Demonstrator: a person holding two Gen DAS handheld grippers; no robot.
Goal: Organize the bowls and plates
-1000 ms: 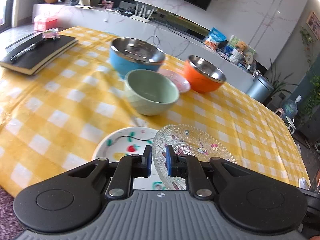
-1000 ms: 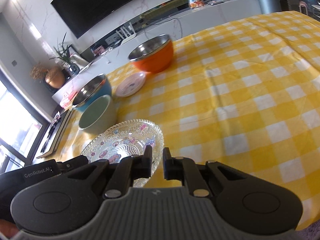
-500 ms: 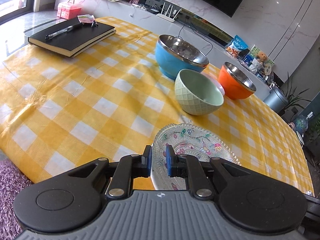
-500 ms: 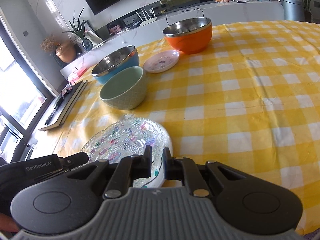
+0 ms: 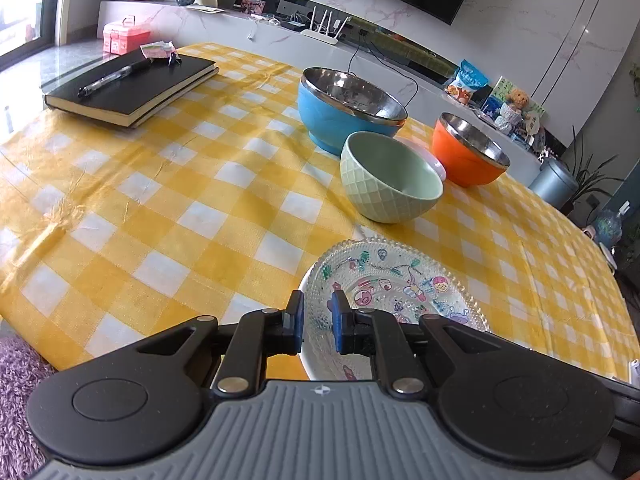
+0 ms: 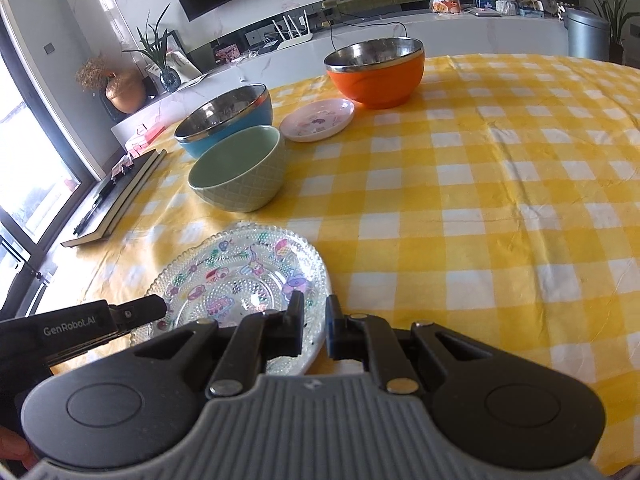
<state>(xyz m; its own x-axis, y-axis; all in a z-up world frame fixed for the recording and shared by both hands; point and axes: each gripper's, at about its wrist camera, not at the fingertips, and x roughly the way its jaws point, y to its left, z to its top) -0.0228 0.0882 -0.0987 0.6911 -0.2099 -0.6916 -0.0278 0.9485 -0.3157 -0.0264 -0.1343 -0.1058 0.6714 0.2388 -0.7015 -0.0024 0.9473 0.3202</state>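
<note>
Now, at the far left of the yellow-checked tablecloth [image 5: 168, 208], a black notebook [image 5: 132, 88] is lying with a pen [image 5: 114, 76] resting on its cover. Moving right, a blue steel-lined bowl [image 5: 348, 110] is sitting toward the back of the table, and a pale green bowl [image 5: 390, 178] is standing just in front of it, the two looking close to touching. Behind the green bowl a small pink plate [image 6: 318, 120] is lying flat, mostly hidden in the left wrist view but plain in the right one. Further right, an orange steel-lined bowl [image 5: 468, 150] is sitting just beside that pink plate.

Nearest the cameras, a clear glass plate [image 5: 400, 280] with a beaded rim is sitting on top of a white plate [image 5: 310, 356] with cartoon prints, whose rim is peeking out underneath, close to the table's near edge. The left gripper [image 5: 317, 322] is pinching the left rim of the glass plate, its blue pads clamped on the edge. The right gripper [image 6: 314, 330] is reaching in at the plate's right rim with its jaws nearly closed; the rim is running between the fingers, and they seem to be gripping it, though the contact is hard to make out. In the right wrist view the left gripper's black body is showing at the plate's far side.
</note>
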